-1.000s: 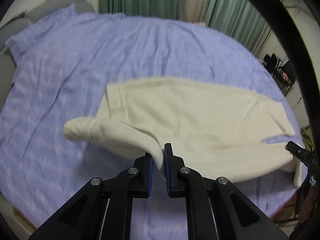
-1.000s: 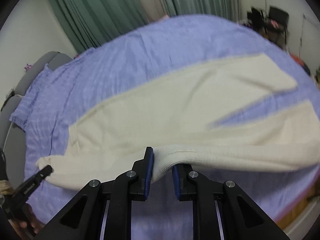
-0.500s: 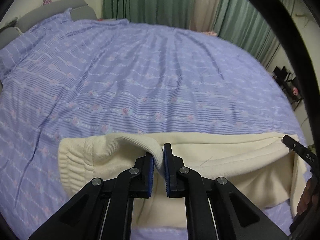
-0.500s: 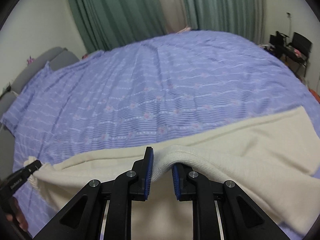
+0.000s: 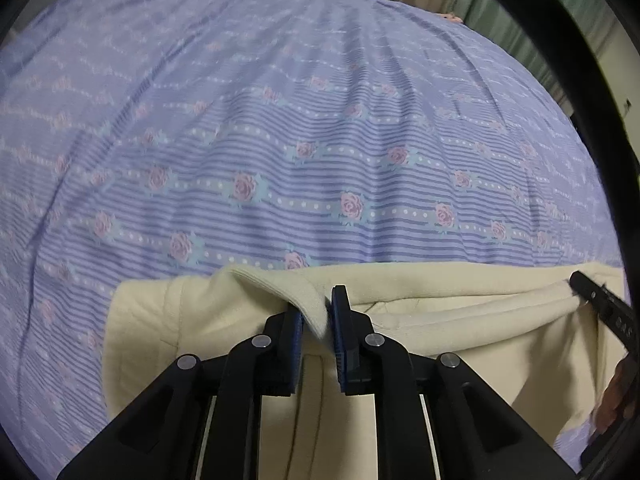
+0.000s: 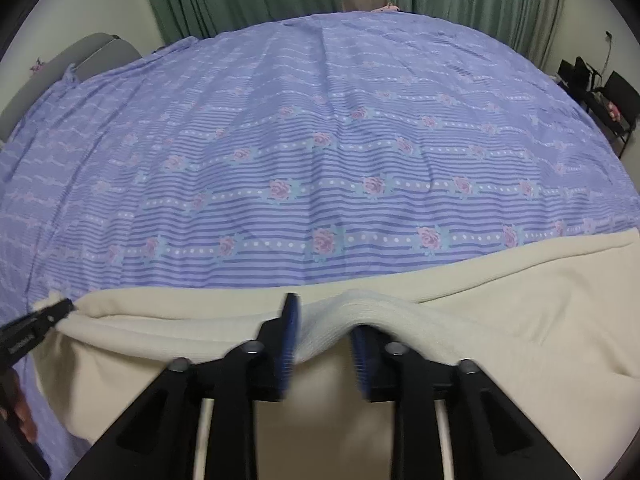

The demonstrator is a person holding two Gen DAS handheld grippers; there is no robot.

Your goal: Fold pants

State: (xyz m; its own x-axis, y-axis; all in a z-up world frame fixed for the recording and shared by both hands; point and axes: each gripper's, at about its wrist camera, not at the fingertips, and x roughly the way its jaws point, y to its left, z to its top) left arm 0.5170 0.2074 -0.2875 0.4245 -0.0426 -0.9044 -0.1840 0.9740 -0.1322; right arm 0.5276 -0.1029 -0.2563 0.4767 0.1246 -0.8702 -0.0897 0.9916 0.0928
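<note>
Two hand-held grippers meet the cream knitted pants (image 5: pixel 460 332), which lie on the purple striped, rose-patterned bedsheet (image 5: pixel 320 140) with their long axis running crosswise in front of both. The left gripper (image 5: pixel 320 320), its jaws just easing apart, has a fabric fold between its blue pads (image 5: pixel 340 336). The right gripper (image 6: pixel 324 340) has just been spreading; the fold (image 6: pixel 344 320) drapes loosely between its jaws. The pants' near part is cut off below both grippers.

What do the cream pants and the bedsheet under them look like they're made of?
Pants: looks like a thick, soft knit, probably cotton or fleece; matte, with fine ribbing at the raised fold and a plump rolled edge. Bedsheet: seemingly thin woven cotton; matte, printed with stripes and roses, lying in shallow creases.
</note>
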